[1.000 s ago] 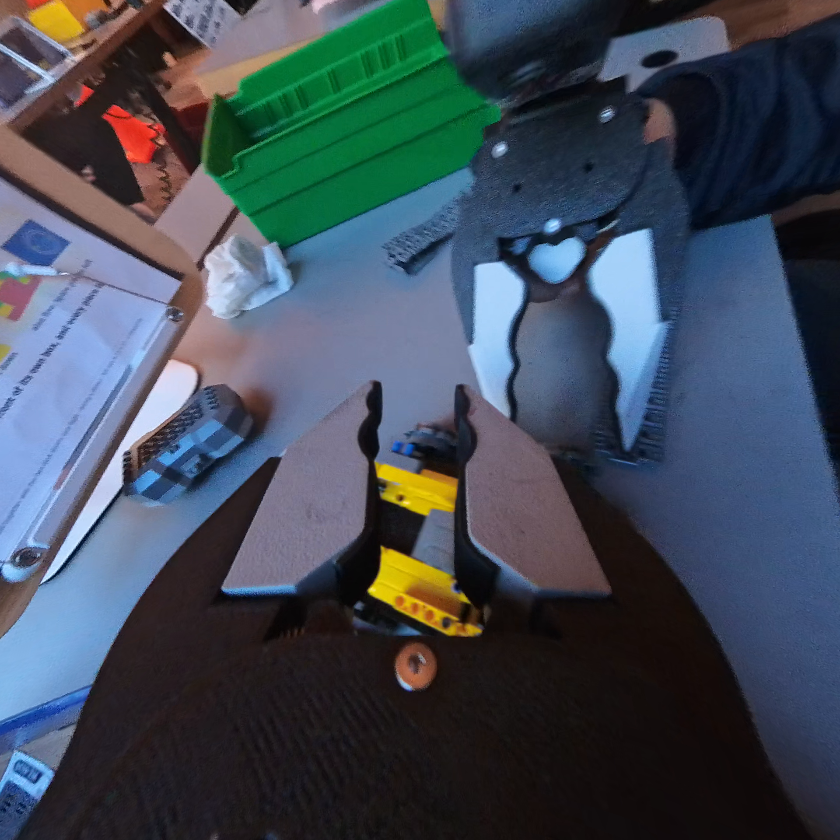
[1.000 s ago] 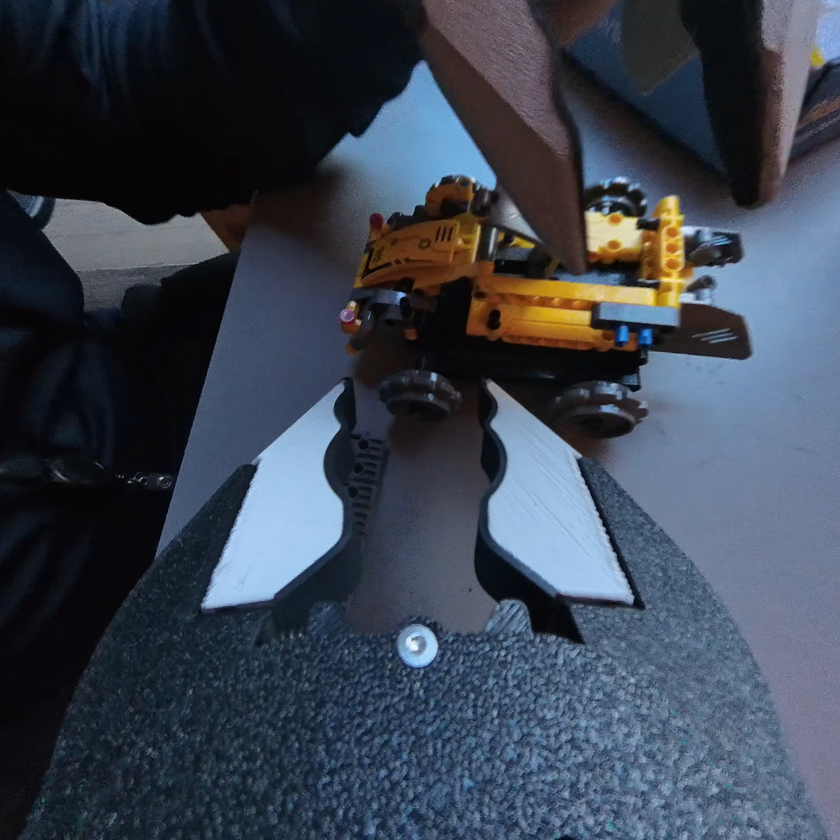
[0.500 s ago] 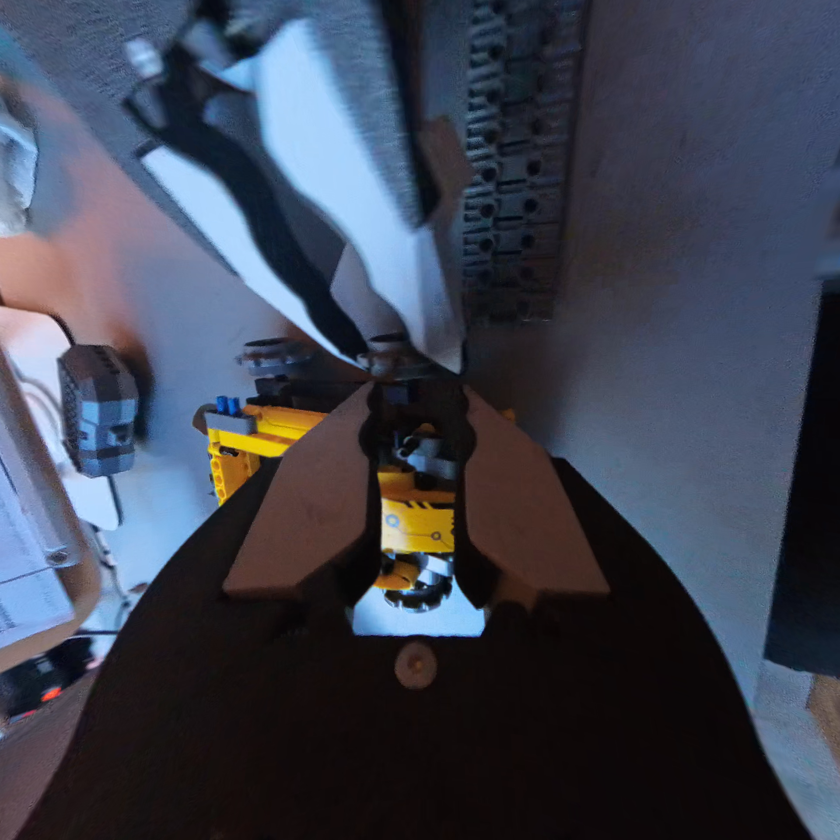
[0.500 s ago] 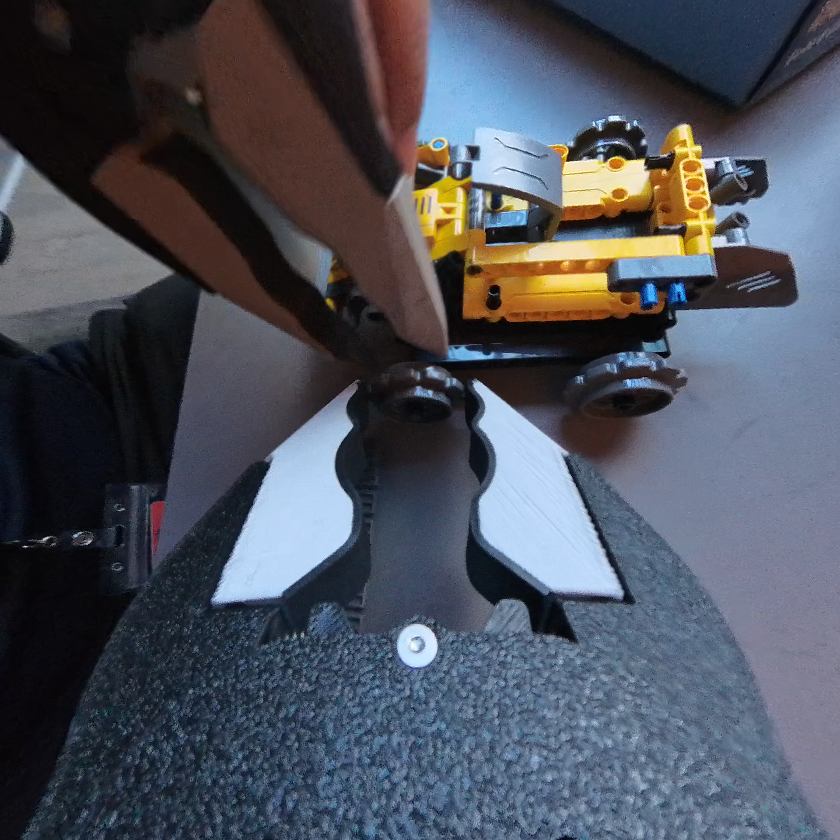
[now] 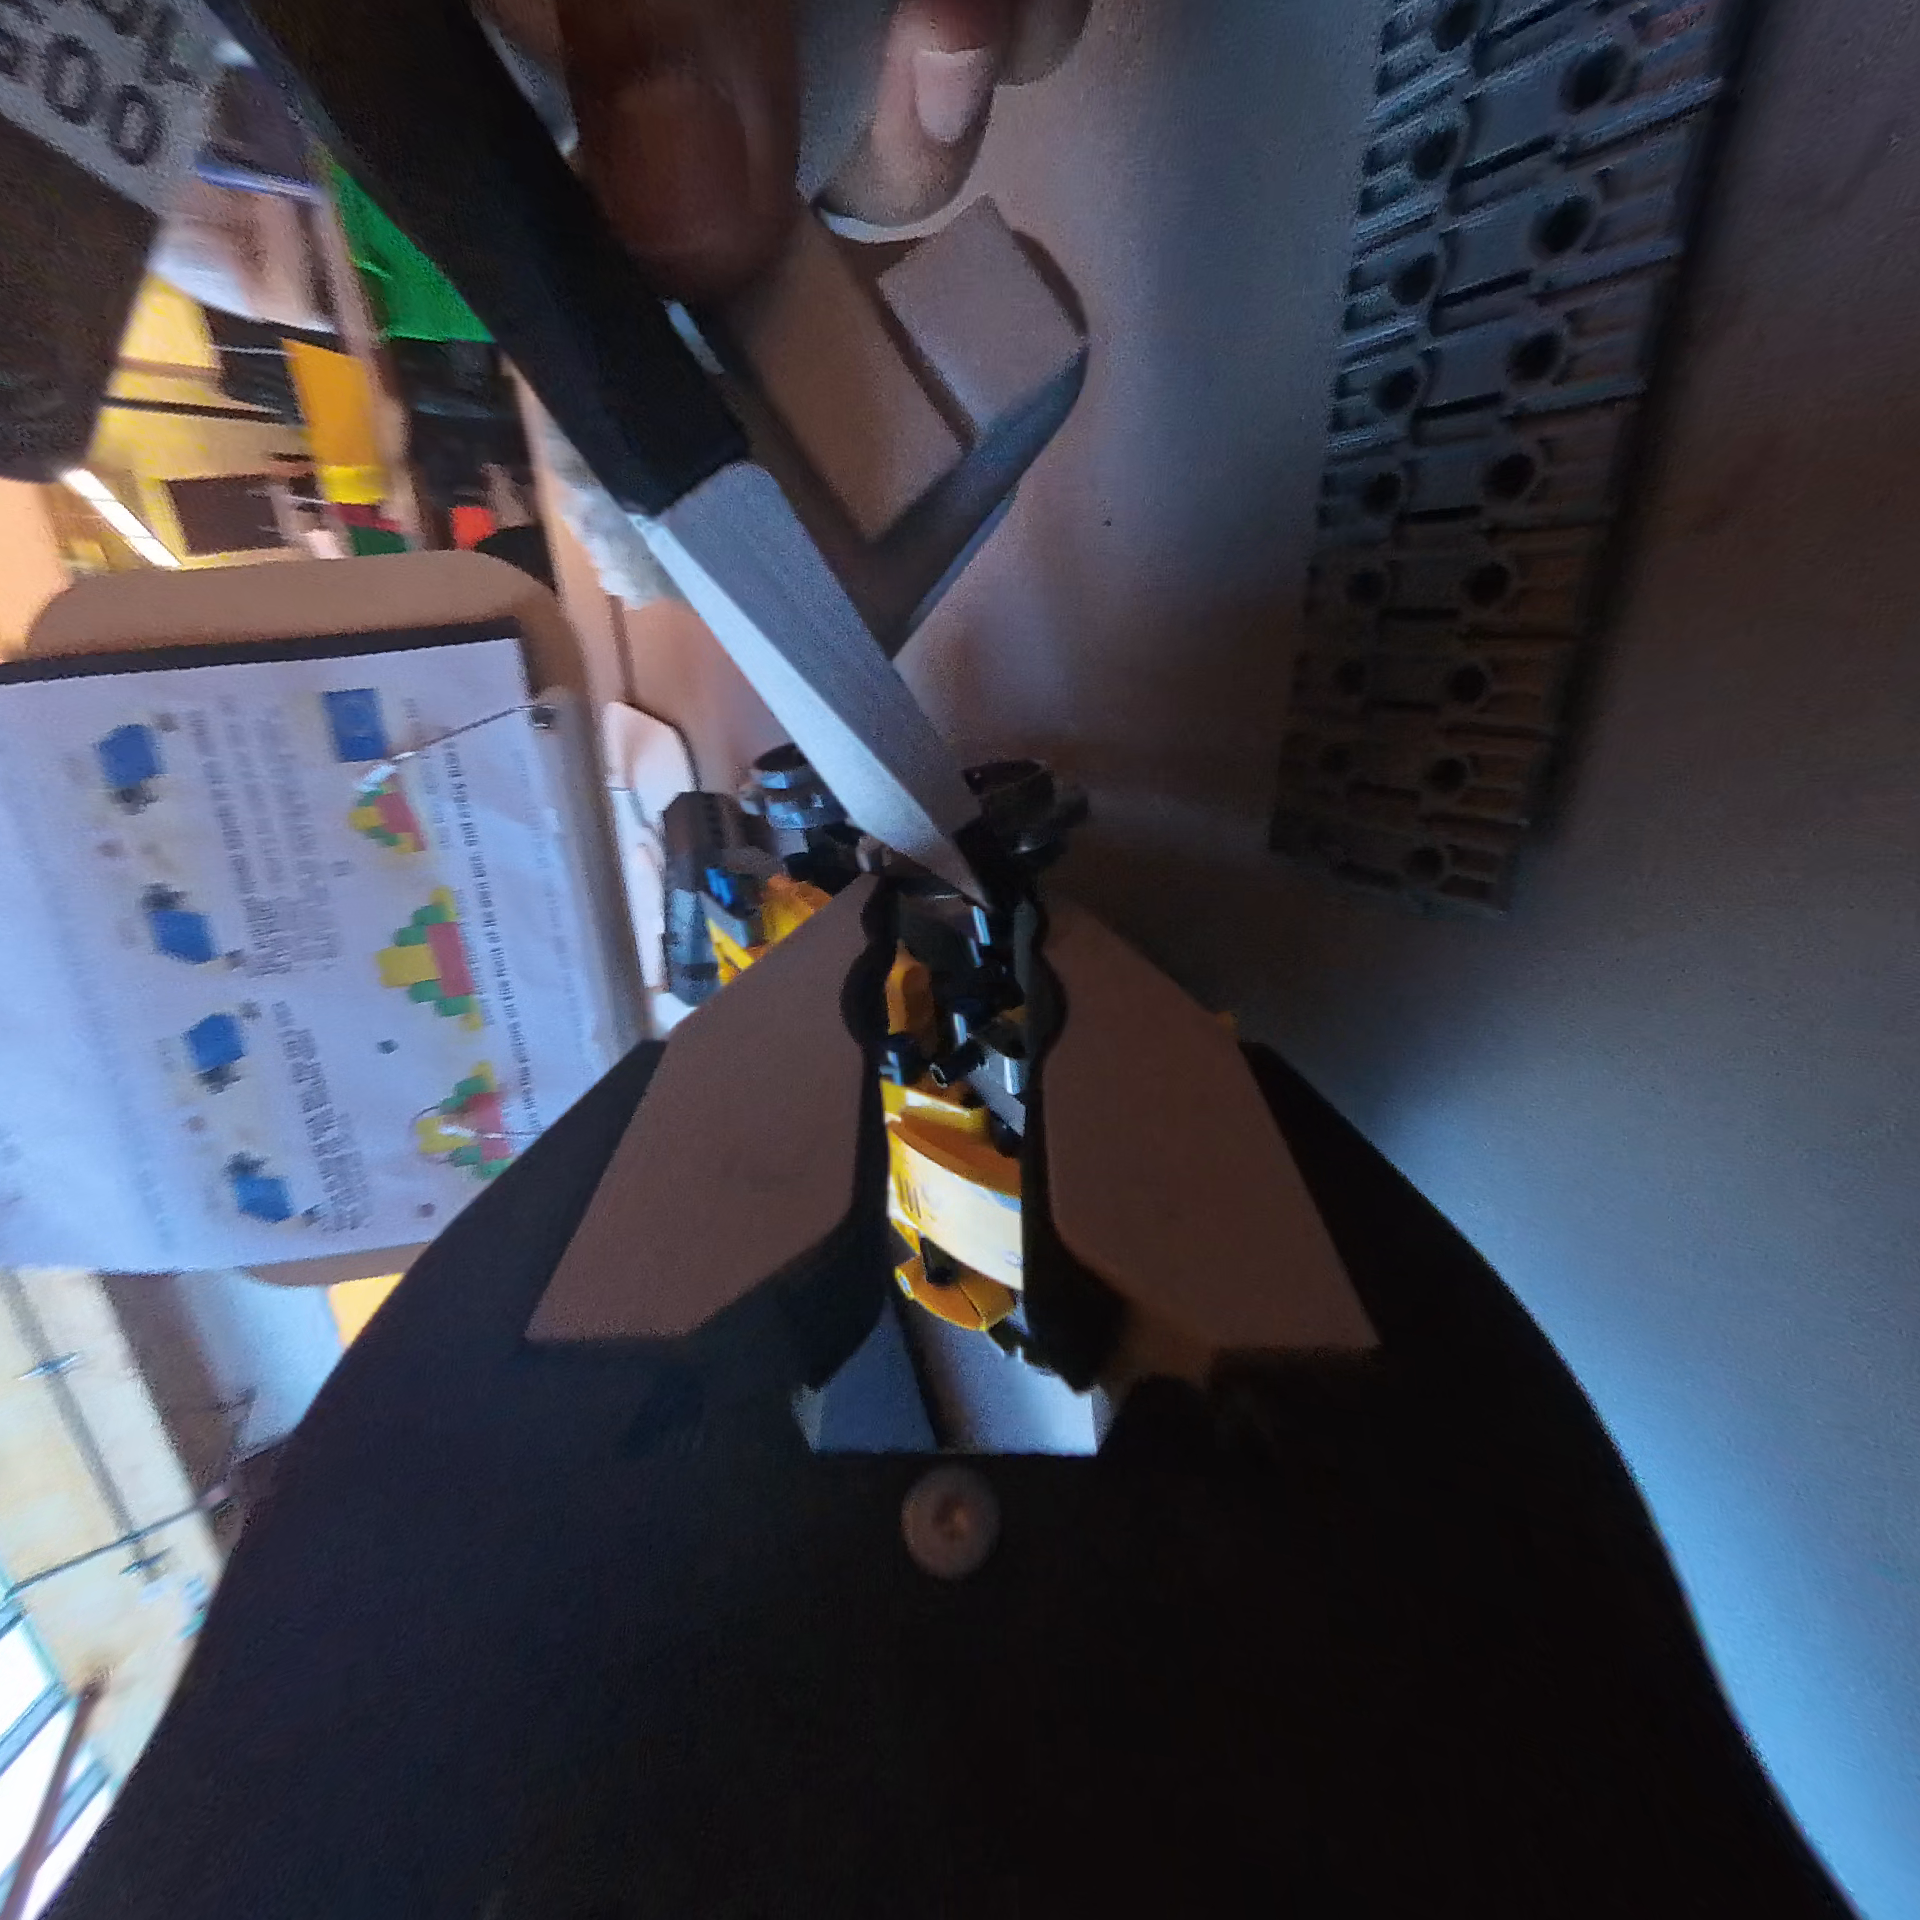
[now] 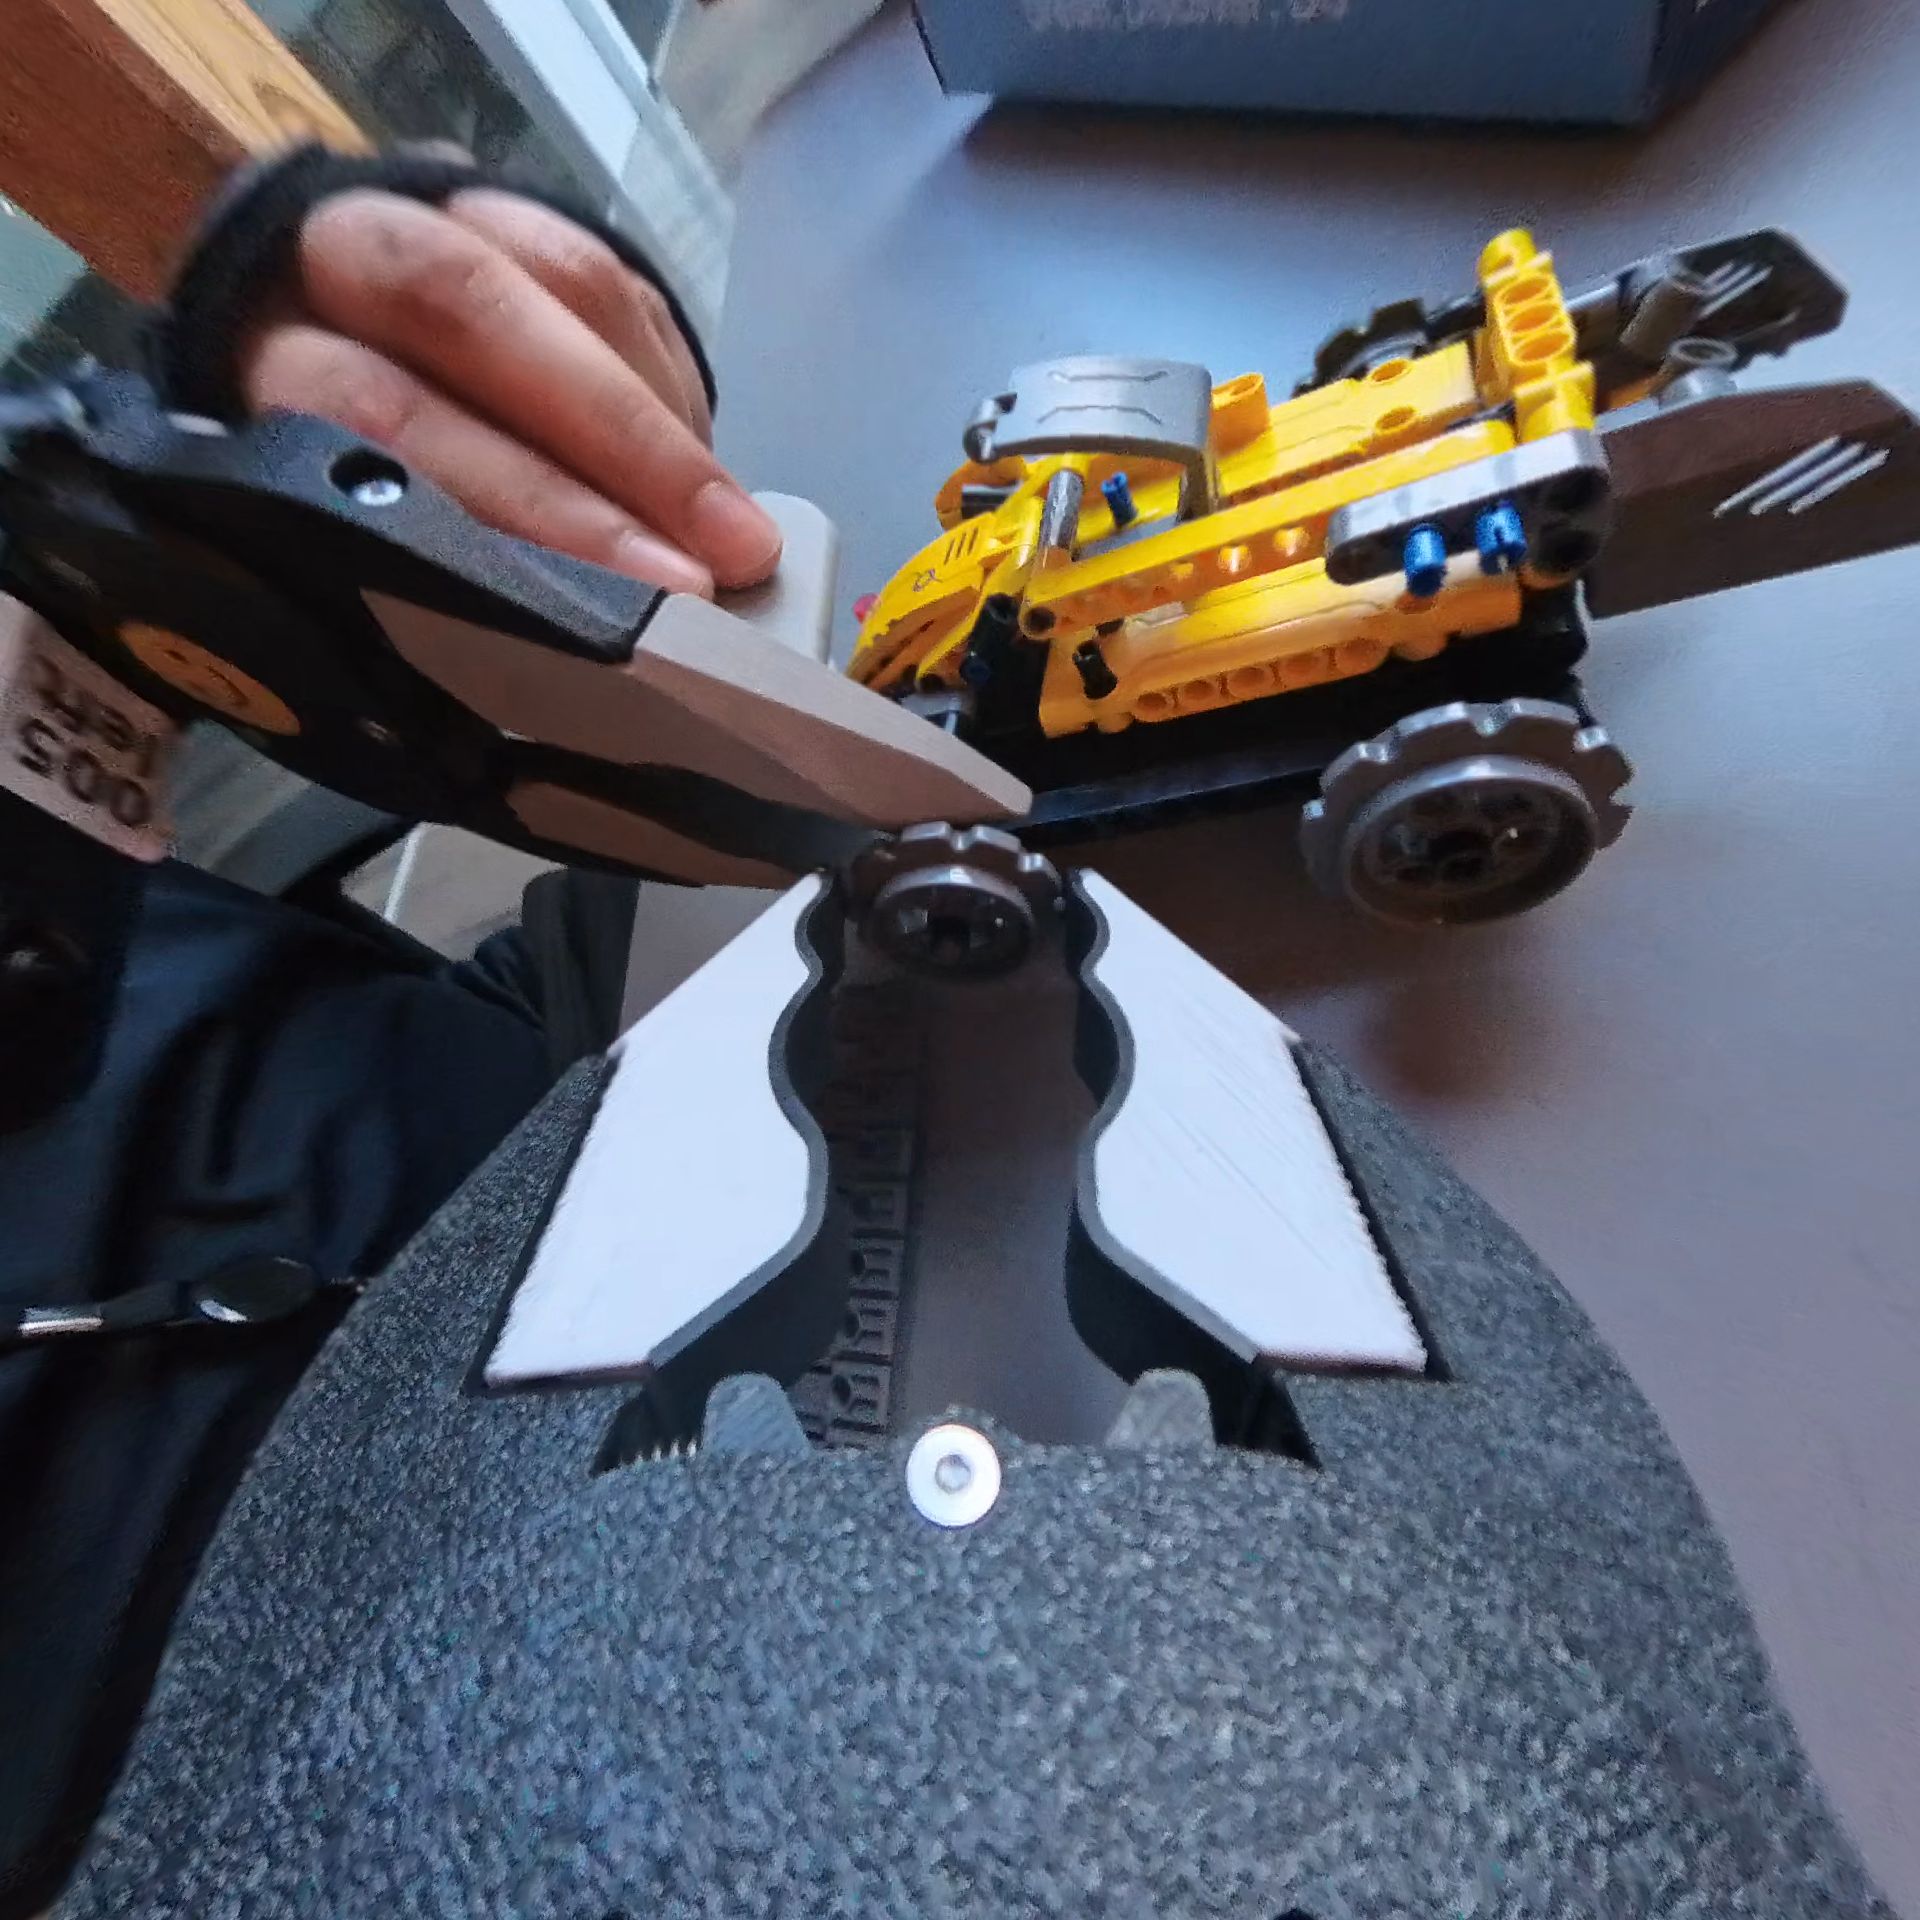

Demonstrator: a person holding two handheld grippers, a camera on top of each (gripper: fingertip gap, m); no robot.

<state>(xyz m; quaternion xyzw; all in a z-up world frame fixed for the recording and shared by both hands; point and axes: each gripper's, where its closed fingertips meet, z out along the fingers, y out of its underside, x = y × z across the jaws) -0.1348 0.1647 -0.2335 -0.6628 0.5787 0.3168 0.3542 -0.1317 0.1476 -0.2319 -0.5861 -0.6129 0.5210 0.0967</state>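
A yellow and black brick-built toy vehicle [image 6: 1247, 582] is tilted, its near end raised off the grey table [image 6: 1558, 1143]. My left gripper [image 5: 951, 899] is shut on the vehicle's near end [image 5: 956, 1195]. In the right wrist view it [image 6: 935, 826] reaches in from the left, held by a hand [image 6: 499, 395]. My right gripper [image 6: 951, 904] has its two tips on either side of a dark grey toothed wheel [image 6: 951, 920] under that end and is shut on it. One right finger [image 5: 810, 665] slants down to that wheel [image 5: 1023, 821] in the left wrist view.
A second toothed wheel [image 6: 1455, 831] rests on the table. A blue box [image 6: 1299, 52] lies at the far edge. A grey tread strip [image 5: 1455, 520], a printed sheet on a wooden board [image 5: 260, 935], a grey brick part [image 5: 691, 894] and a green bin [image 5: 405, 281] lie around. My left and right fingertips are right by each other.
My left gripper has swung from gripping the vehicle from above to gripping its end from the side. The vehicle's near end has lifted. My right gripper has moved onto the wheel.
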